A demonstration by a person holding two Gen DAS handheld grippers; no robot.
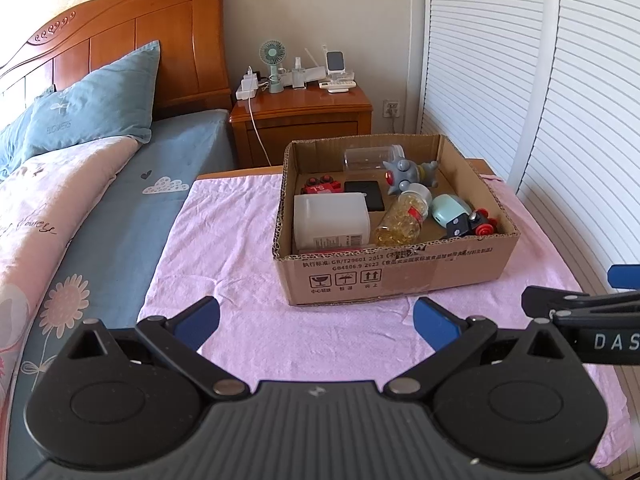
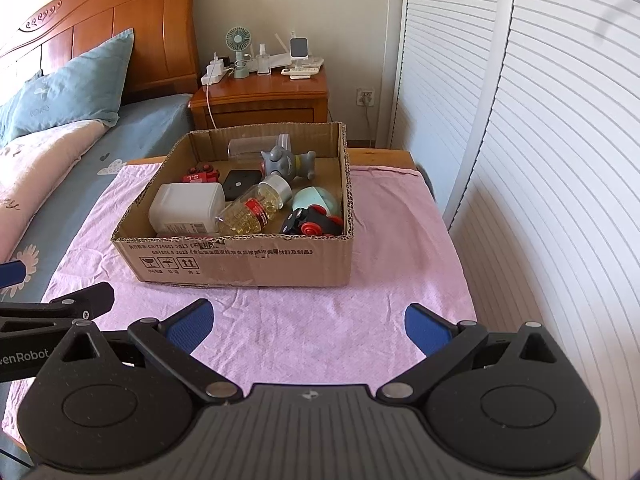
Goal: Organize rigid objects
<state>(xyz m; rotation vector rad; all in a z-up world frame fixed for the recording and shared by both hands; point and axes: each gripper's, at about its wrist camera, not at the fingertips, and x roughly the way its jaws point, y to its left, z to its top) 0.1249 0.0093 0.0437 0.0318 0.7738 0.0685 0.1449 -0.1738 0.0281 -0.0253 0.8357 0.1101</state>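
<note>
A cardboard box (image 1: 400, 276) (image 2: 248, 266) stands on a pink cloth (image 1: 248, 240) (image 2: 400, 248) on a table. In it lie a white plastic container (image 1: 330, 220) (image 2: 188, 206), a bottle of yellow capsules (image 1: 404, 218) (image 2: 254, 210), a grey toy figure (image 1: 408, 172) (image 2: 286, 162), a clear jar (image 1: 368, 158), a black flat case (image 1: 366, 194), a teal egg-shaped thing (image 1: 450, 208) (image 2: 316, 200) and red-and-black toy cars (image 1: 474, 224) (image 2: 312, 222). My left gripper (image 1: 318, 322) and my right gripper (image 2: 308, 322) are both open and empty, in front of the box.
A bed with blue pillows (image 1: 92, 108) and a pink quilt (image 1: 44, 208) lies to the left. A wooden nightstand (image 1: 304, 120) with a fan and small items stands behind the table. White louvred doors (image 2: 540, 160) are on the right.
</note>
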